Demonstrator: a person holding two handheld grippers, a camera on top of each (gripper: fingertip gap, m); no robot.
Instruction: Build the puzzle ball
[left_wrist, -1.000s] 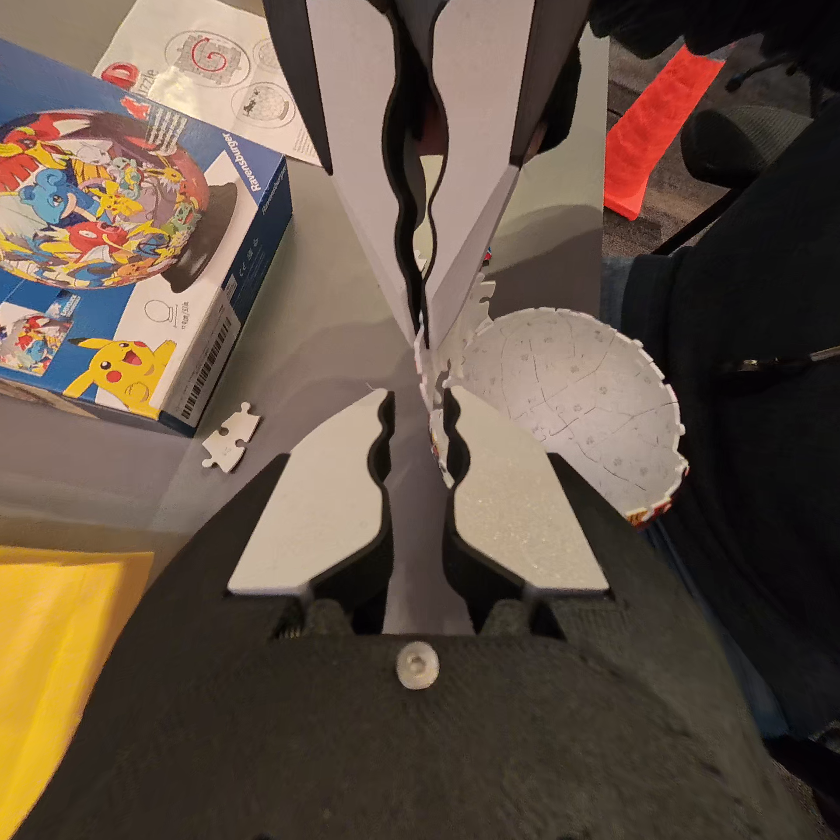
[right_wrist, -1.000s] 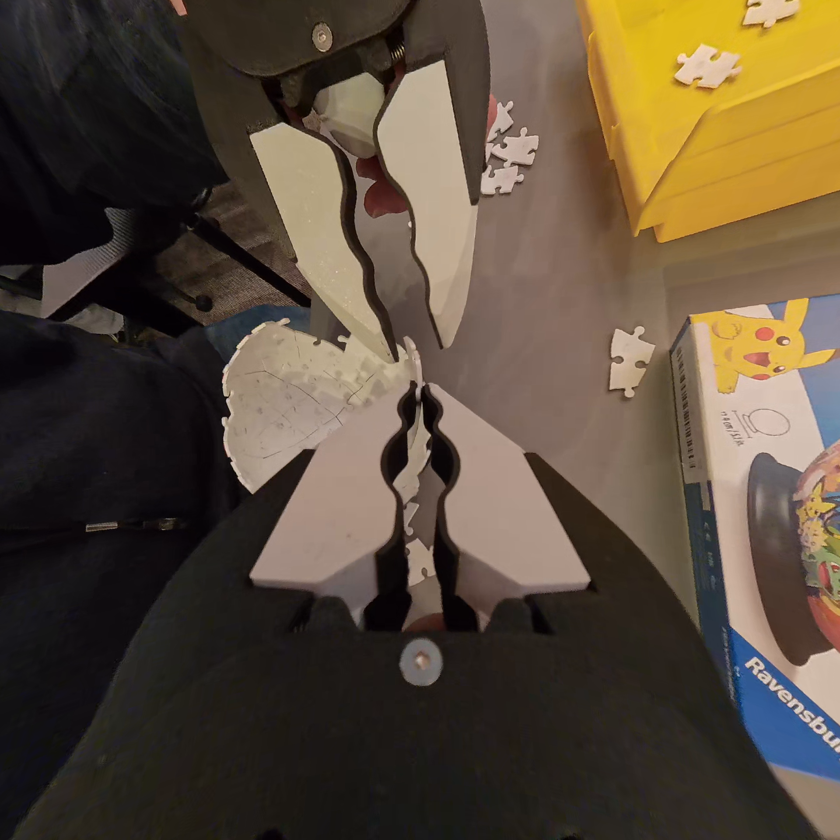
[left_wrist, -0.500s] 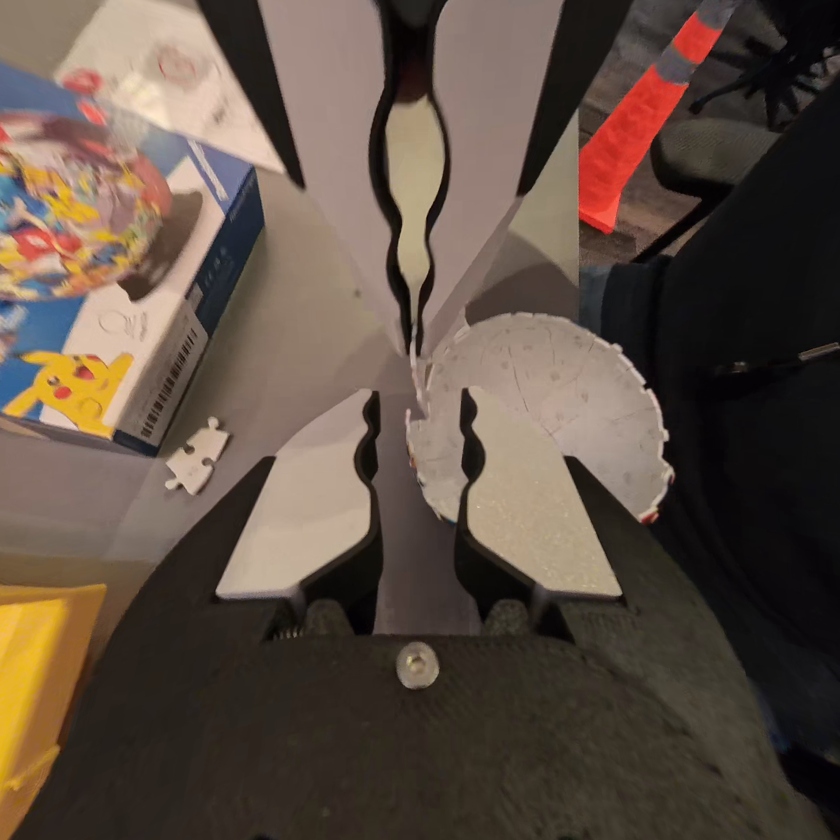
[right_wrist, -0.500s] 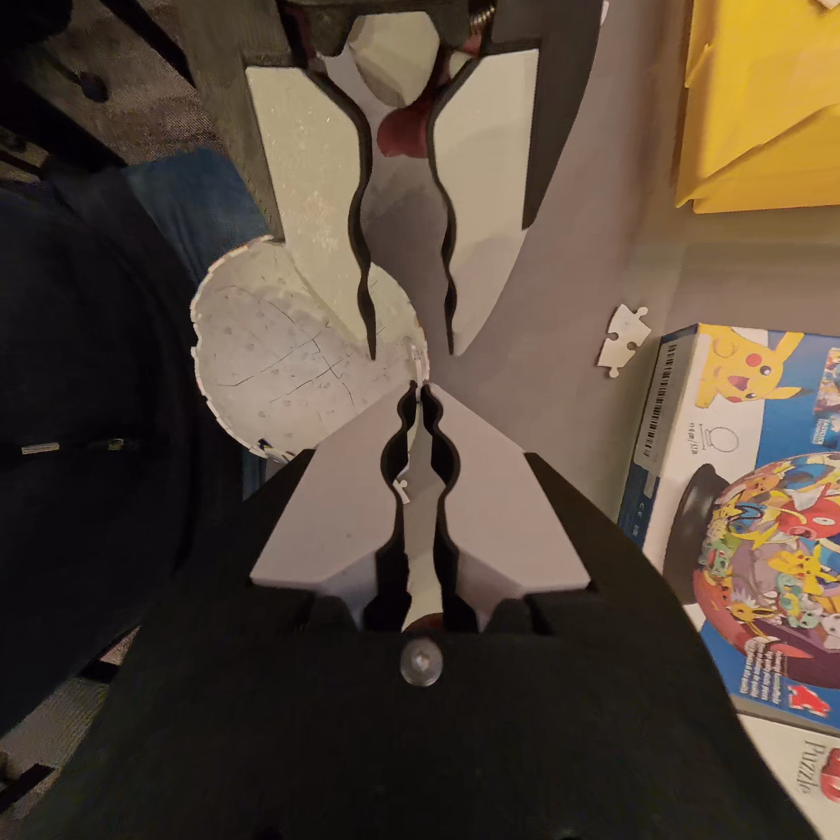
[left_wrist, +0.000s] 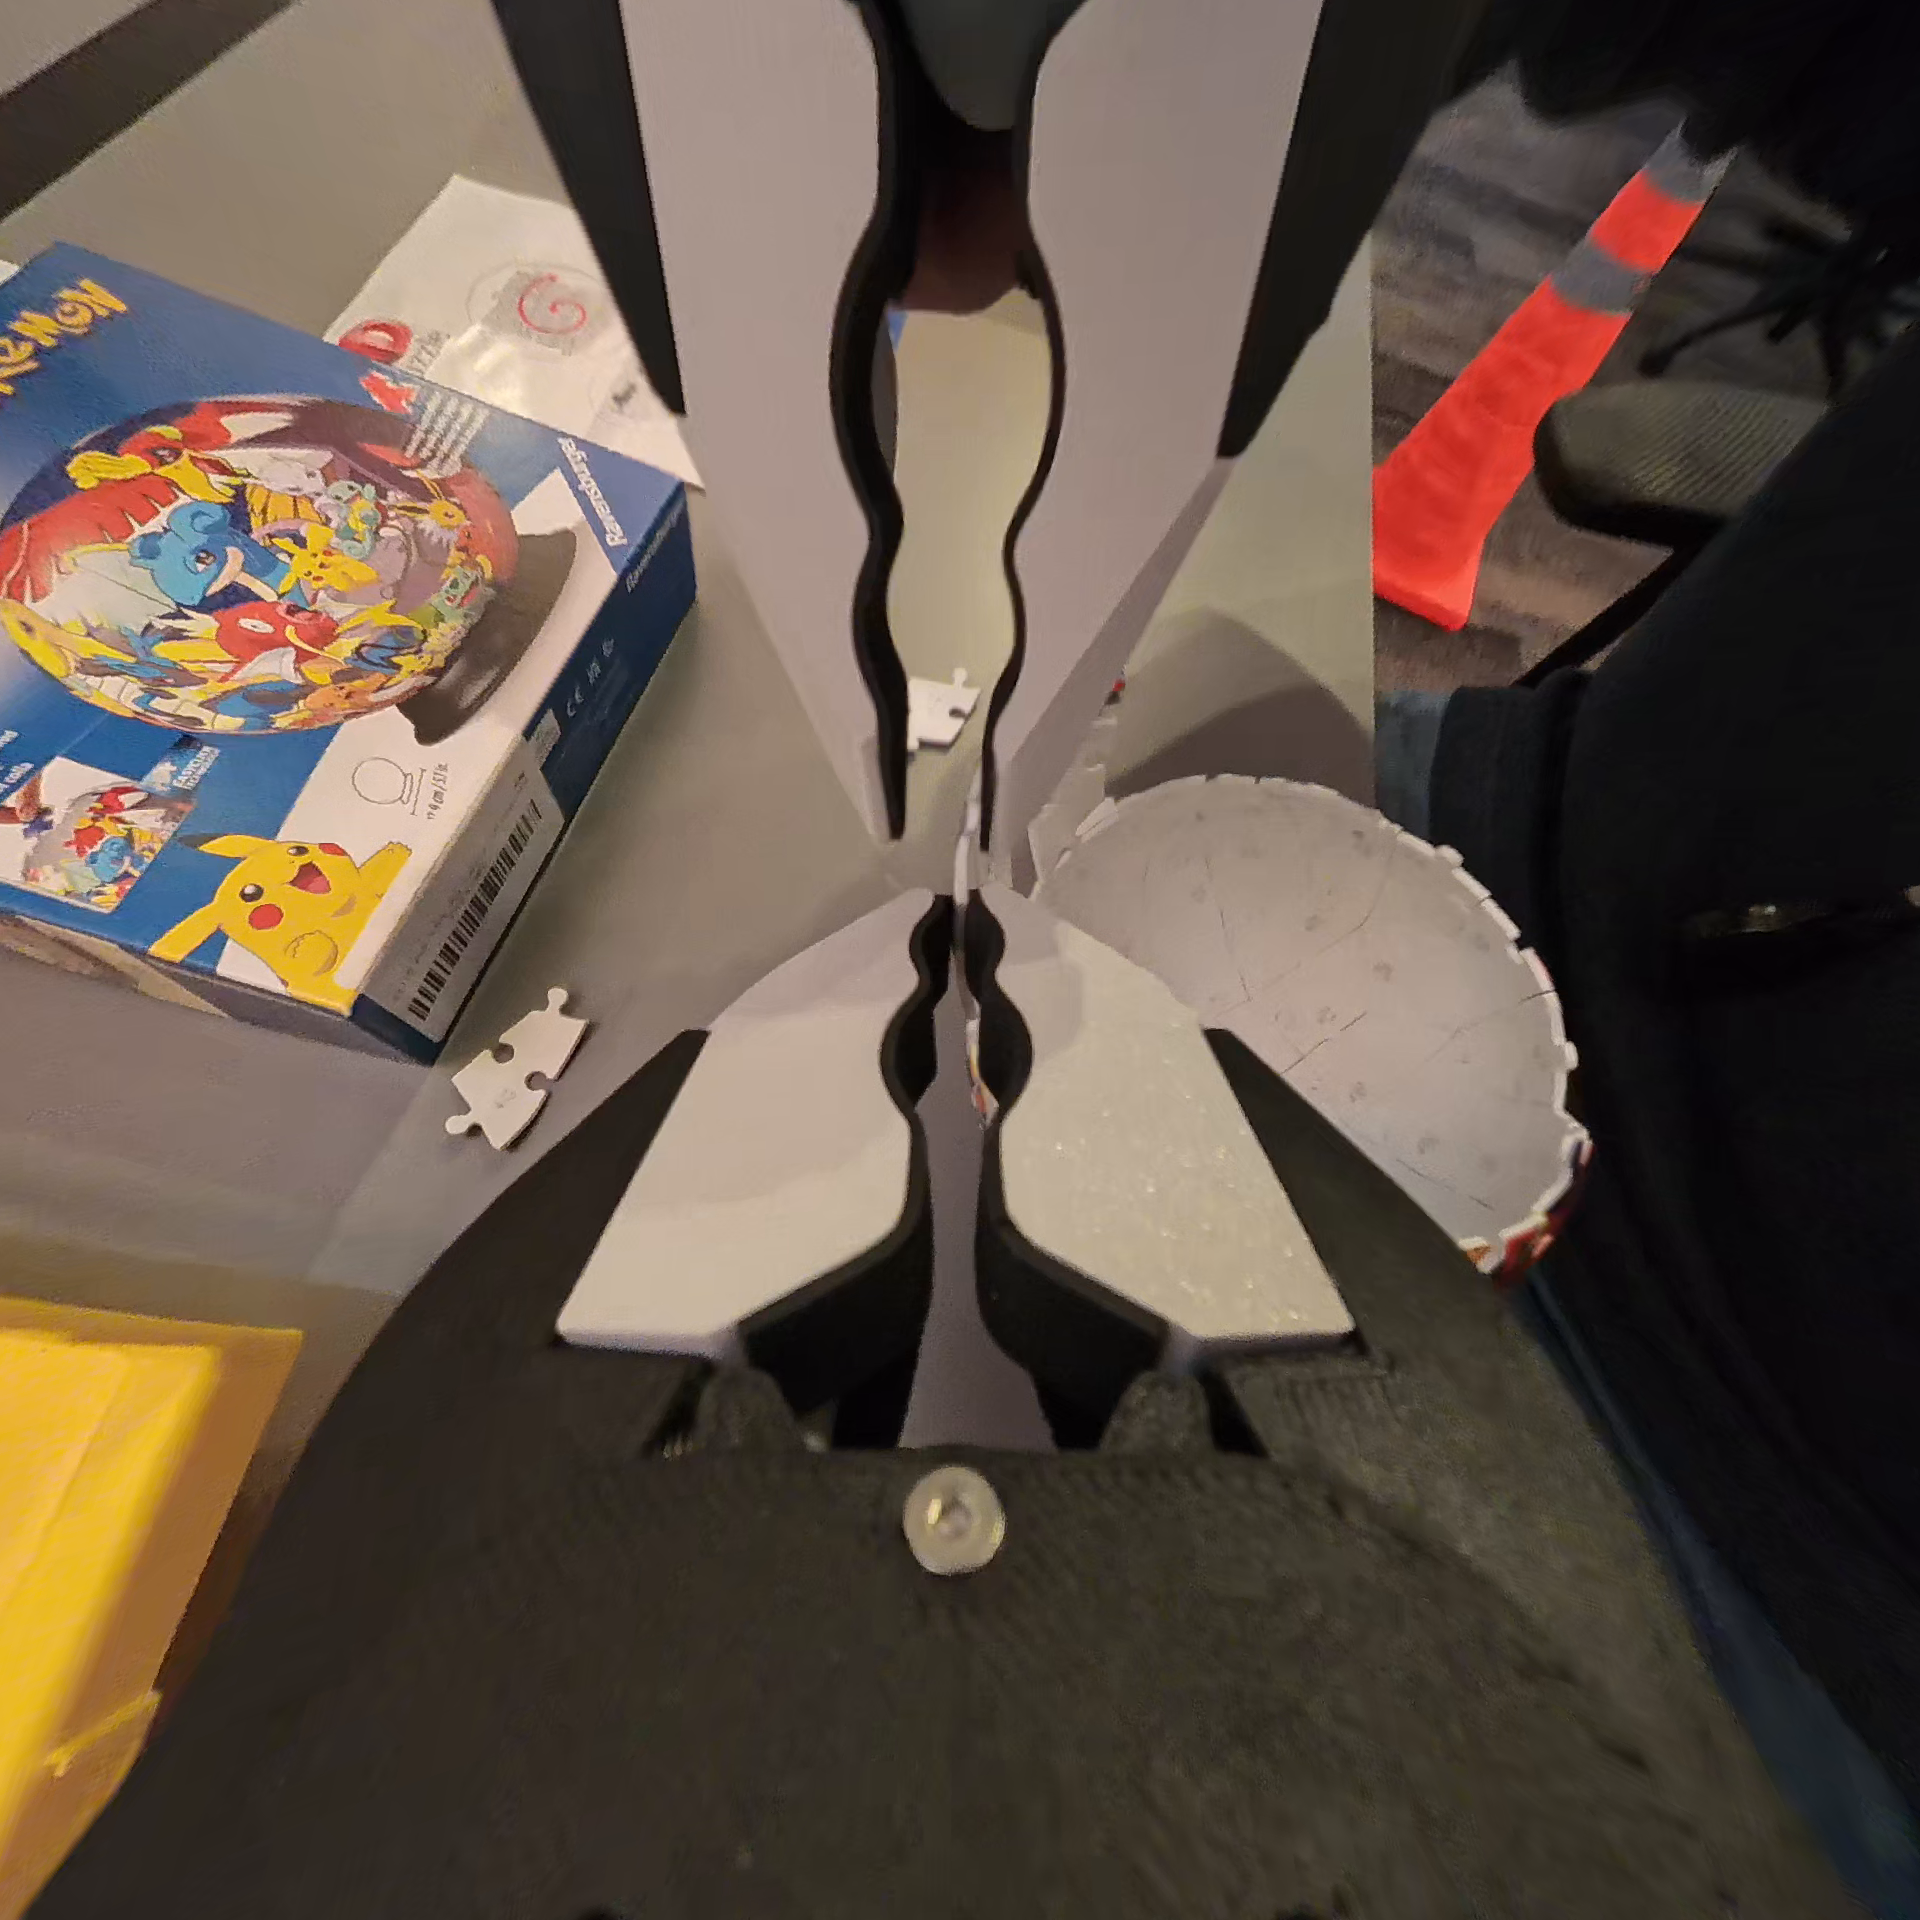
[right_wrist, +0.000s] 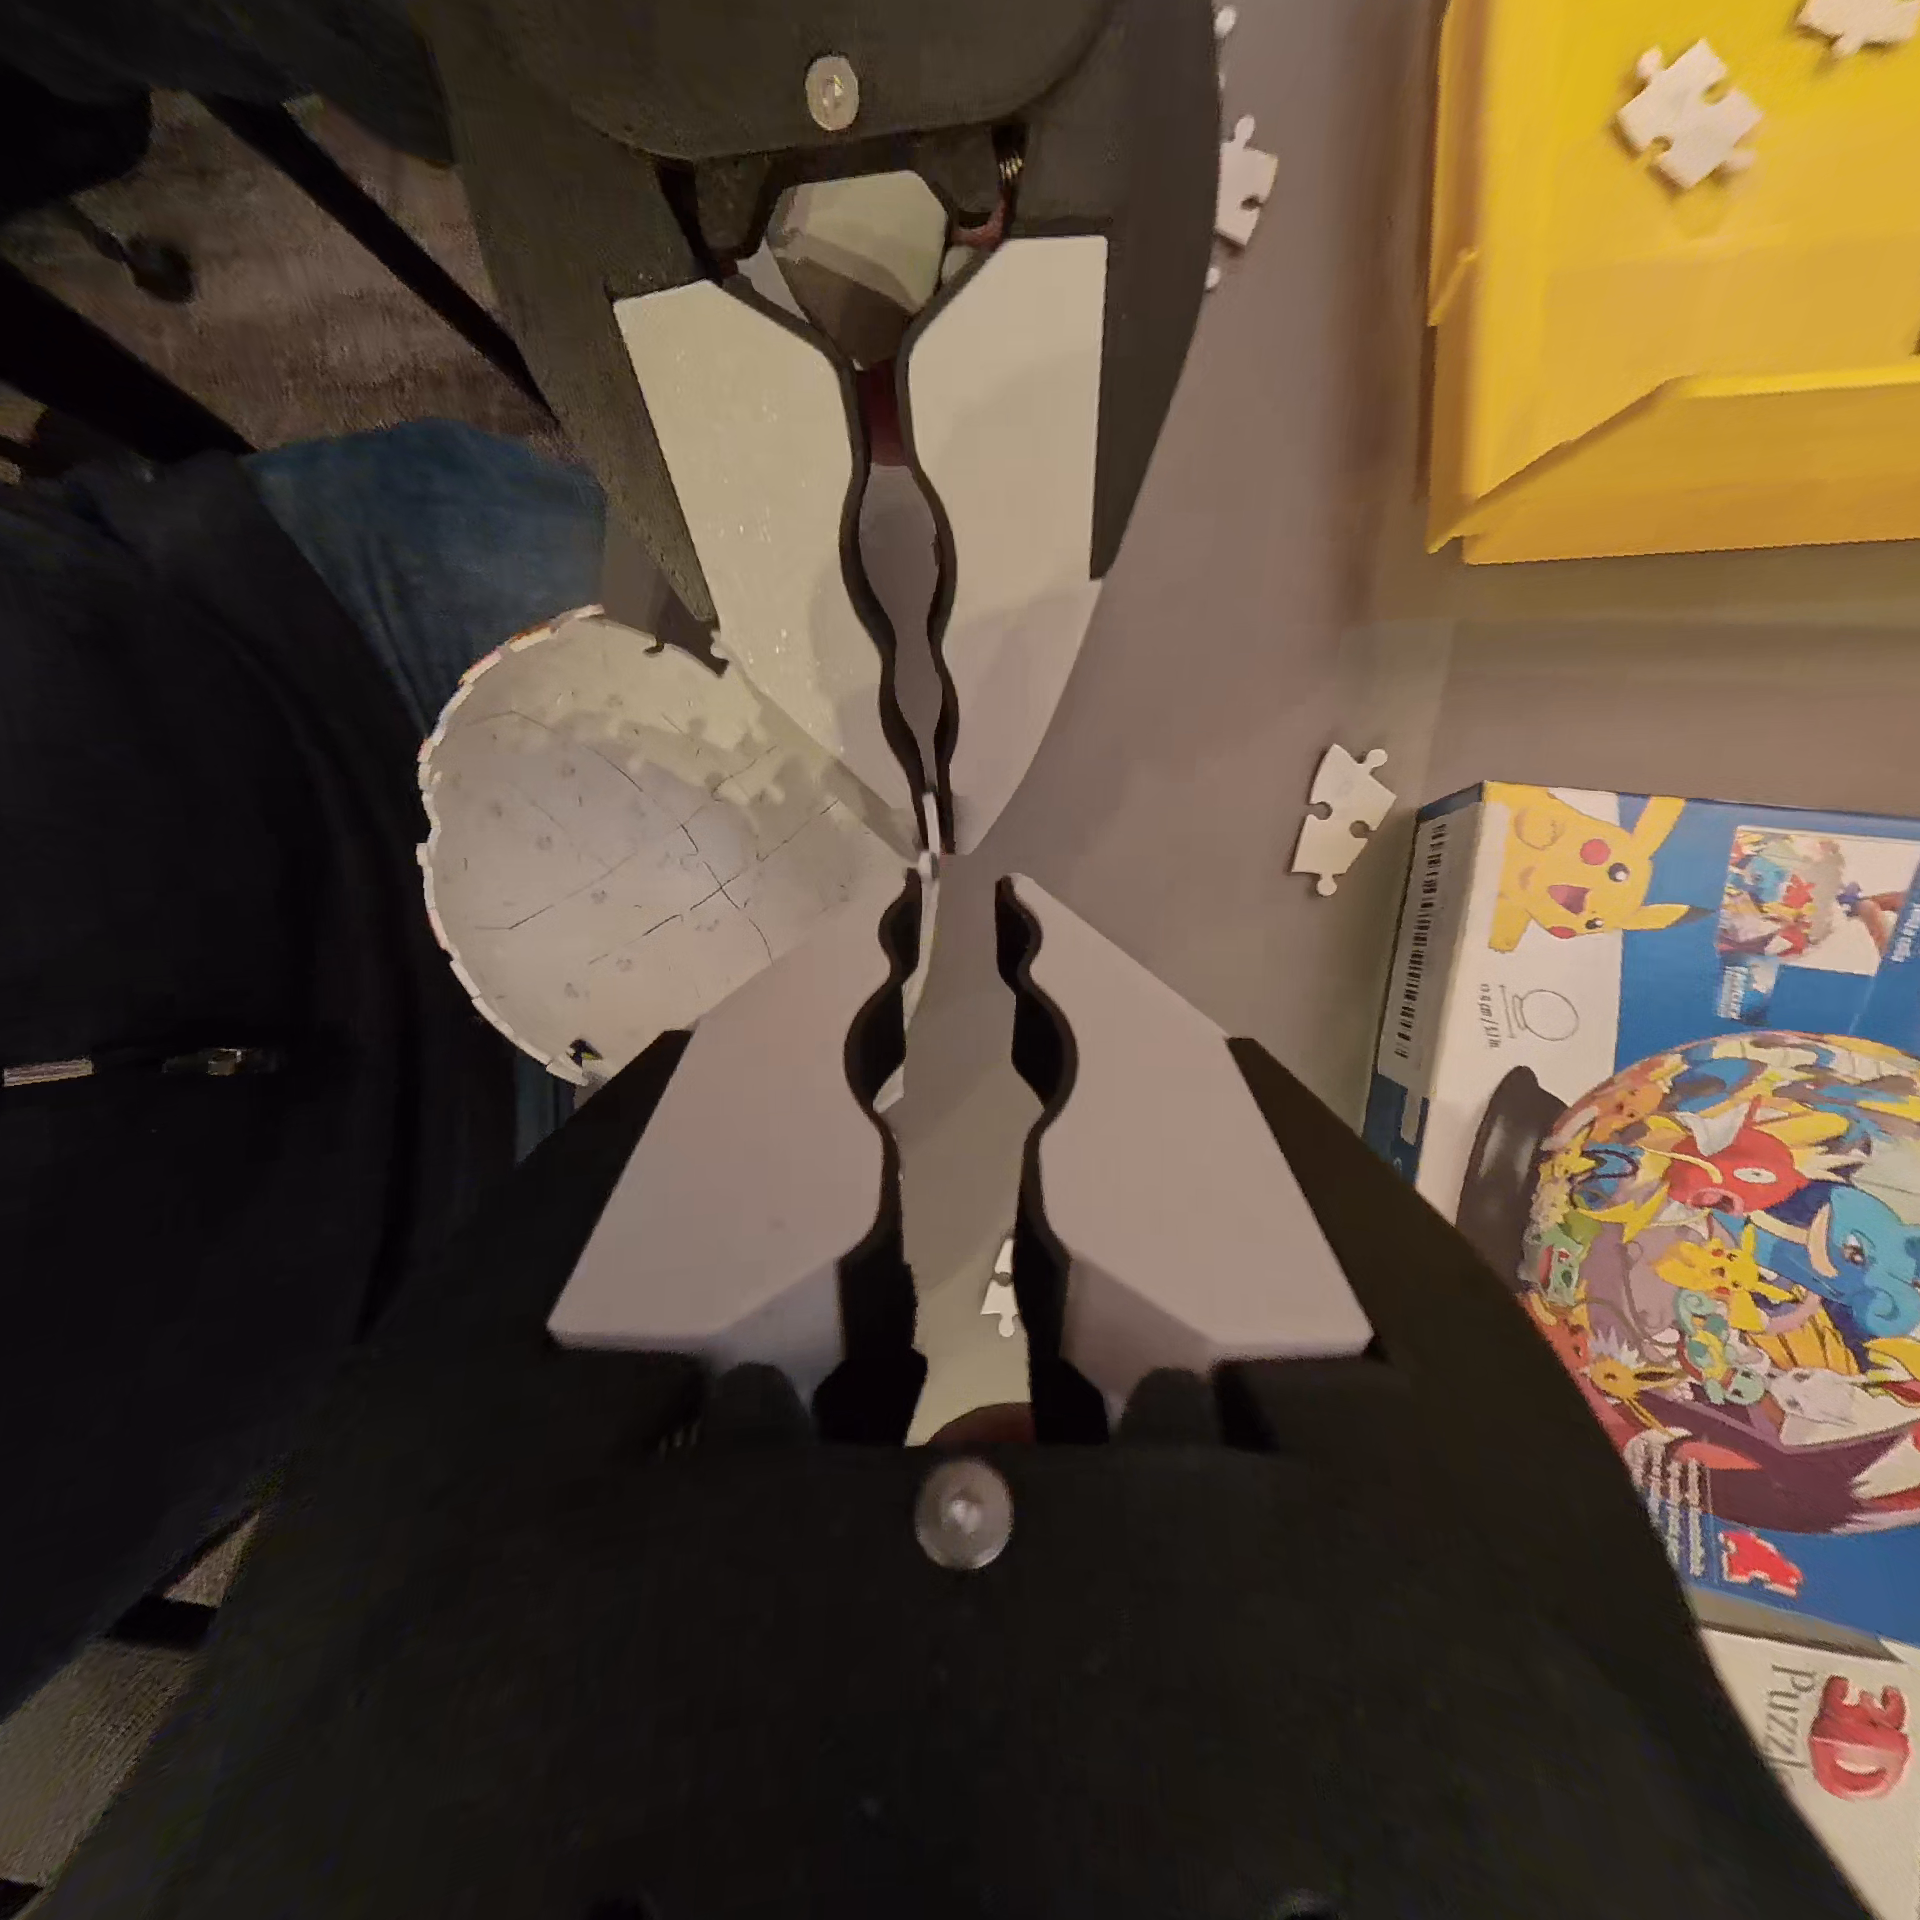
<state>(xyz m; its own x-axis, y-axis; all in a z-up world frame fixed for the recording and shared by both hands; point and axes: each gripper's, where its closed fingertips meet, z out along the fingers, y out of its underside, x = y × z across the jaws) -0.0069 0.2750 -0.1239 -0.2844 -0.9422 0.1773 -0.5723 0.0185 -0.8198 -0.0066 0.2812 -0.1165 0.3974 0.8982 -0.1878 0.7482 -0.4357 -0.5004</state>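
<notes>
The half-built puzzle ball (left_wrist: 1299, 966) is a white bowl-shaped shell with its hollow side towards me, held off the table's near edge. My left gripper (left_wrist: 961, 909) is shut on the shell's rim. In the right wrist view it reaches in from the top (right_wrist: 935, 831), pinching the rim of the shell (right_wrist: 582, 831). My right gripper (right_wrist: 958, 883) is open and empty, tip to tip with the left one; its left finger is close beside the rim. It shows at the top of the left wrist view (left_wrist: 940, 826).
The blue puzzle box (left_wrist: 312, 623) (right_wrist: 1662, 1039) lies on the grey table, with a loose white piece (left_wrist: 516, 1070) (right_wrist: 1340, 821) beside it and another (left_wrist: 940, 712) under the right gripper. A yellow bin (right_wrist: 1662, 312) holds pieces. An instruction sheet (left_wrist: 499, 301) and an orange cone (left_wrist: 1507, 416) lie beyond. My left and right fingertips are right by each other.
My left gripper has closed on the shell's rim. My right gripper, which was shut on that rim, has opened and let go. The shell has turned slightly.
</notes>
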